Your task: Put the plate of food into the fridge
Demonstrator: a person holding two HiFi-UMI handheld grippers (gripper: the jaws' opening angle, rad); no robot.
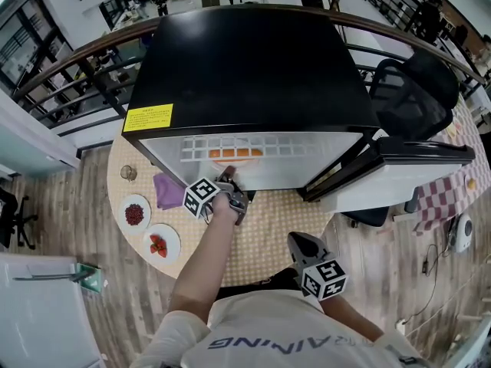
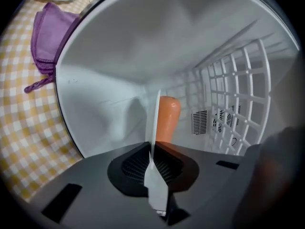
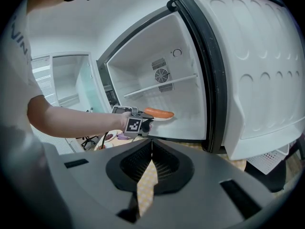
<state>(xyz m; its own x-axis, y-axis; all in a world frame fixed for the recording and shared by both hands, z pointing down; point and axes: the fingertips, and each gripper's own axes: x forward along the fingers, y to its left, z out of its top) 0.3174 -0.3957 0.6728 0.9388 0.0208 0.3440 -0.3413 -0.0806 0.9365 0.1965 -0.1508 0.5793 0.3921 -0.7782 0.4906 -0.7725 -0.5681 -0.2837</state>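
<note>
A small fridge [image 1: 253, 67] with a black top stands on the round table, its door [image 1: 414, 167] swung open to the right. My left gripper [image 1: 230, 181] reaches into the lower compartment, shut on the rim of a white plate [image 2: 156, 123] that carries an orange sausage [image 2: 167, 118]. From the right gripper view the plate [image 3: 159, 118] sits level just inside the fridge, below the wire shelf [image 3: 162, 86]. My right gripper [image 1: 301, 244] hangs back near my body, shut and holding nothing.
The table's yellow checked cloth [image 1: 284, 221] holds a folded purple cloth [image 1: 167, 190], two small plates of red food [image 1: 135, 213] [image 1: 159, 244] and a glass [image 1: 128, 173] left of the fridge. A black office chair [image 1: 414, 90] stands behind the open door.
</note>
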